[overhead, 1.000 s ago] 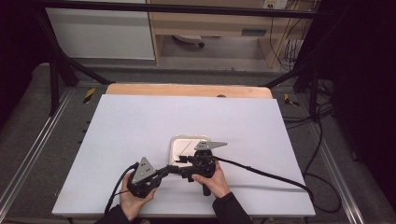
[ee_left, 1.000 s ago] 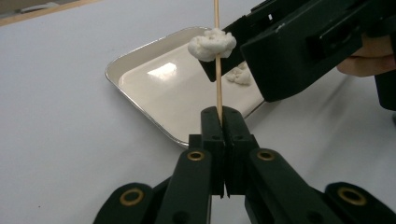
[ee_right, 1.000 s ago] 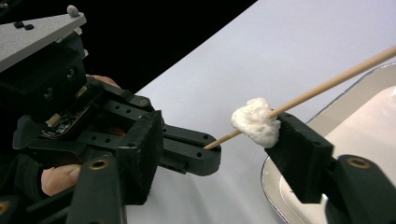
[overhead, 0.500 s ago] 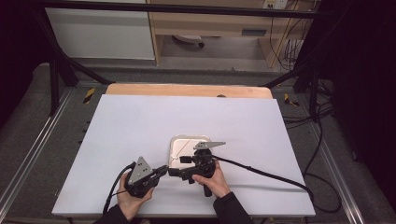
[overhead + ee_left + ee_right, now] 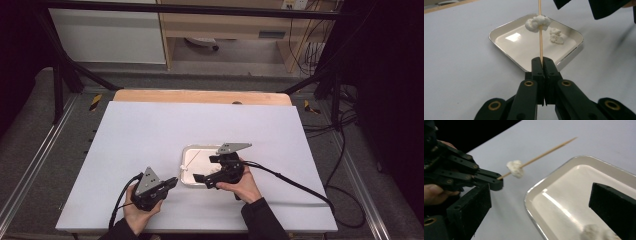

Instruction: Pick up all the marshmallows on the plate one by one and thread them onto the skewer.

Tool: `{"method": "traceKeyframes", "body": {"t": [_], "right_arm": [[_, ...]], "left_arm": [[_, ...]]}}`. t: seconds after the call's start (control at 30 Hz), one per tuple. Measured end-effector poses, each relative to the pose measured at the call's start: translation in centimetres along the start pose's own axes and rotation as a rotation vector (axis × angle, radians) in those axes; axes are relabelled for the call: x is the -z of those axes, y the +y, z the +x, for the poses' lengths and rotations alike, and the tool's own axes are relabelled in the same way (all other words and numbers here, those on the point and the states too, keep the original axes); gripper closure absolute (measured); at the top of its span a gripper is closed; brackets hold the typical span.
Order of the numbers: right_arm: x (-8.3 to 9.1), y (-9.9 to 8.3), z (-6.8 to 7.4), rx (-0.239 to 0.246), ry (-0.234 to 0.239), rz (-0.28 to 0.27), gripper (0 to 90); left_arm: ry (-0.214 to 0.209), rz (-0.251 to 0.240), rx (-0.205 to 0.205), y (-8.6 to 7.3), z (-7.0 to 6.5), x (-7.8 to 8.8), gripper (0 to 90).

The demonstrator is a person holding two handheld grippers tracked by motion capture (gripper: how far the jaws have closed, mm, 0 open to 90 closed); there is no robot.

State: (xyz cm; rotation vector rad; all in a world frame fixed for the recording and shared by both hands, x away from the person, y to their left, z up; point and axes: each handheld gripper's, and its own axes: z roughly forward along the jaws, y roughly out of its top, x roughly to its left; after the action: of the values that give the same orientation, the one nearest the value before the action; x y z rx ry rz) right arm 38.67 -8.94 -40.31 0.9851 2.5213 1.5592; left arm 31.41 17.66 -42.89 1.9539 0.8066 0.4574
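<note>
Left gripper view looks straight along the wooden skewer, whose long axis runs up and away from the clamped jaws of the left gripper until the frame's top edge cuts its tip off. A white lump is threaded on the stick above the metal tray, and a second white lump lies in the tray beyond it.

In the right gripper view the skewer slants from the left gripper up to the right, its free end passing over the bare table outside the tray's rim; the threaded lump sits close to the holding jaws. The right gripper has its jaws spread wide, having just been opening, with nothing between them but the tray below. The lump in the tray is blurred and partly cut by the bottom edge.

In the high view the skewer is a faint thin line, hard to follow. The tray lies near the table's near edge, with broad open white surface to the left, right and far side. The right gripper hangs over the tray, and the left gripper is just beside it.
</note>
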Motion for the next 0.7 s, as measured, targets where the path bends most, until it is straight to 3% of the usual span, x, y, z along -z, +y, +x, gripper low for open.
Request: {"method": "traceKeyframes", "body": {"t": [0.27, 0.47, 0.7], "right_arm": [[1.2, -0.1, -2.0, 0.086, -0.128, 0.088, 10.9], [1.1, -0.5, -3.5, 0.133, -0.169, 0.126, 23.6], [0.0, -1.2, -4.8, 0.199, -0.2, 0.214, 36.3]], "left_arm": [[-0.002, 0.008, 0.012, -0.2, 0.2, 0.0, 88.8], [-0.003, 0.01, 0.017, -0.2, 0.4, 0.1, 88.8], [-0.007, 0.018, 0.017, -0.3, 0.4, 0.0, 88.8]]}}
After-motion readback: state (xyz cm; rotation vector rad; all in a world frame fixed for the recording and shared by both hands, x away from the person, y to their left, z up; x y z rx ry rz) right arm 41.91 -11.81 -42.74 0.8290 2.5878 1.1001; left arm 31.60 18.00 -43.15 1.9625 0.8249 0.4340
